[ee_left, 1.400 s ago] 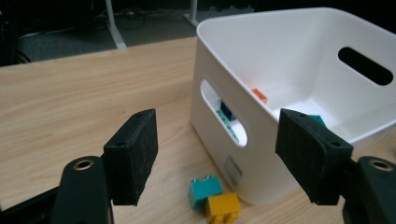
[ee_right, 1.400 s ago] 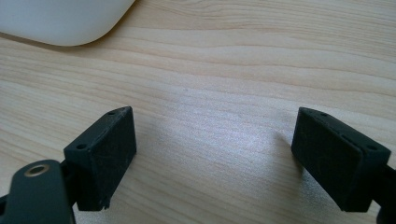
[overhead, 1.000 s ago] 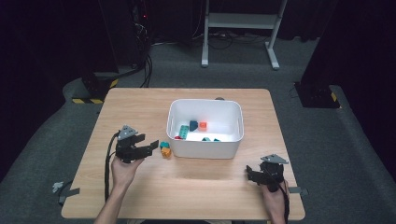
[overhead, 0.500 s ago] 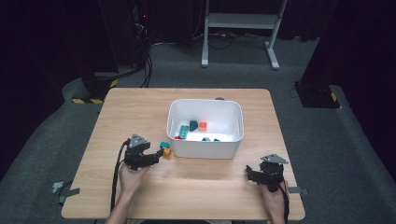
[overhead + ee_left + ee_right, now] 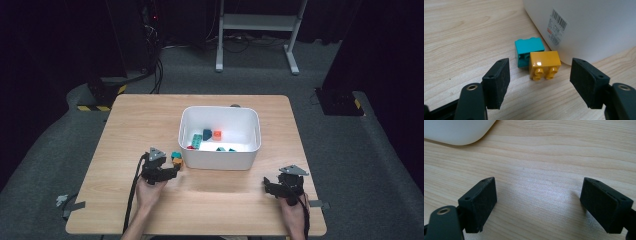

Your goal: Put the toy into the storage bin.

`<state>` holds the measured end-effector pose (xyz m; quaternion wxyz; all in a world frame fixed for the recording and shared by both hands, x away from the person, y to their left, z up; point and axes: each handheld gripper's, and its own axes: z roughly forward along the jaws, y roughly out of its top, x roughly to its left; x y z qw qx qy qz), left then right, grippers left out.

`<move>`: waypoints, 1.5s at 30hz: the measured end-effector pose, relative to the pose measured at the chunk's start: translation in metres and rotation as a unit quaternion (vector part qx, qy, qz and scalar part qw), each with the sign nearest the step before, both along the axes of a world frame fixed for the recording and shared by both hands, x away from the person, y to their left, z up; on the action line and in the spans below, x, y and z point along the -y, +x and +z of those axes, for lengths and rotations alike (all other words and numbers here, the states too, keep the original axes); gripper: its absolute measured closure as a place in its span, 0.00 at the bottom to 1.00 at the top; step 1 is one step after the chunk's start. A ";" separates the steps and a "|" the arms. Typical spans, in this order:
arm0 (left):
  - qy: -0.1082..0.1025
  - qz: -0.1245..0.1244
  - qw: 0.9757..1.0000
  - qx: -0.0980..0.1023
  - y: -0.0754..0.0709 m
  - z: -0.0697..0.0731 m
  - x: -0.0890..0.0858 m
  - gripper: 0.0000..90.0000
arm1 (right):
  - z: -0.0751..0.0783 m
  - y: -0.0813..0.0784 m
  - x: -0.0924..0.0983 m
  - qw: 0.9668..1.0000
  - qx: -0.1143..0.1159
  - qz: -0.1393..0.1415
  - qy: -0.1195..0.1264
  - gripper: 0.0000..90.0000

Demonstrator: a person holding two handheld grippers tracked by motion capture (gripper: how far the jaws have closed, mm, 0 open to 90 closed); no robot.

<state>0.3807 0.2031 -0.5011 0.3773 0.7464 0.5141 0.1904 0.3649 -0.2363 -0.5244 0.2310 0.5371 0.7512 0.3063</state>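
Since a second ago, left tongs (image 5: 172, 170) lower and nearer the white tub (image 5: 220, 159), close behind two bricks; right tongs (image 5: 267, 186) unmoved.

Left tongs: spread, pads clear of everything, aimed at the bricks and the tub's near corner. Orange brick (image 5: 544, 64) just ahead of the jaws, roughly midway between the pads, lying on its side with studs facing the tongs, touching neither pad. Teal brick (image 5: 527, 50) right behind it and slightly toward the left pad, pressed against the orange one. Tub wall (image 5: 586, 27) with a barcode sticker (image 5: 557, 29) just beyond both bricks, toward the right pad. More coloured bricks (image 5: 205, 137) inside the tub, past the wall.

Right tongs: spread wide, nothing between the pads, bare wooden table (image 5: 544, 170) ahead. Tub's rounded corner (image 5: 459, 131) well ahead and off to the left.
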 end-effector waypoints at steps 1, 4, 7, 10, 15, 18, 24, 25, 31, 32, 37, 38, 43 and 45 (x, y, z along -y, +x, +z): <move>-0.001 0.001 1.000 -0.001 0.001 -0.001 0.000 0.37 | 0.000 0.000 0.000 1.000 0.000 0.000 0.000 0.15; -0.001 0.000 1.000 -0.001 0.002 -0.004 0.004 0.37 | 0.000 0.000 0.000 1.000 0.000 0.000 0.000 0.15; 0.003 -0.003 1.000 -0.002 0.003 -0.007 0.007 0.38 | 0.000 0.000 0.000 1.000 0.000 0.000 0.000 0.15; 0.004 -0.004 1.000 -0.001 0.004 -0.010 0.009 0.40 | 0.000 0.000 0.000 1.000 0.000 0.000 0.000 0.15; 0.005 -0.003 1.000 0.001 0.004 -0.011 0.011 0.45 | 0.000 0.000 0.000 1.000 0.000 0.000 0.000 0.15; 0.005 -0.003 1.000 0.003 0.005 -0.012 0.011 0.48 | 0.000 0.000 0.000 1.000 0.000 0.000 0.000 0.15; 0.009 -0.007 1.000 0.005 0.005 -0.013 0.013 0.55 | 0.000 0.000 0.000 1.000 0.000 0.000 0.000 0.15; 0.010 -0.007 1.000 0.005 0.005 -0.013 0.013 0.56 | 0.000 0.000 0.000 1.000 0.000 0.000 0.000 0.15; 0.011 -0.007 1.000 0.007 0.004 -0.014 0.013 0.62 | 0.000 0.000 0.000 1.000 0.000 -0.001 0.001 0.15; 0.011 -0.007 1.000 0.007 0.004 -0.014 0.013 0.63 | 0.000 0.000 0.000 1.000 0.000 0.000 0.000 0.15; 0.014 -0.010 1.000 0.009 0.003 -0.014 0.013 0.64 | 0.000 0.000 0.000 1.000 0.000 0.000 0.000 0.15; 0.014 -0.010 1.000 0.009 0.003 -0.014 0.013 0.65 | 0.000 0.000 0.000 1.000 0.000 -0.001 0.001 0.15; 0.012 -0.013 1.000 0.012 0.002 -0.012 0.012 0.65 | 0.000 0.000 0.000 1.000 0.000 0.000 0.000 0.15; 0.011 -0.013 1.000 0.015 0.001 -0.011 0.010 0.65 | 0.000 0.000 0.000 1.000 0.000 0.000 0.000 0.15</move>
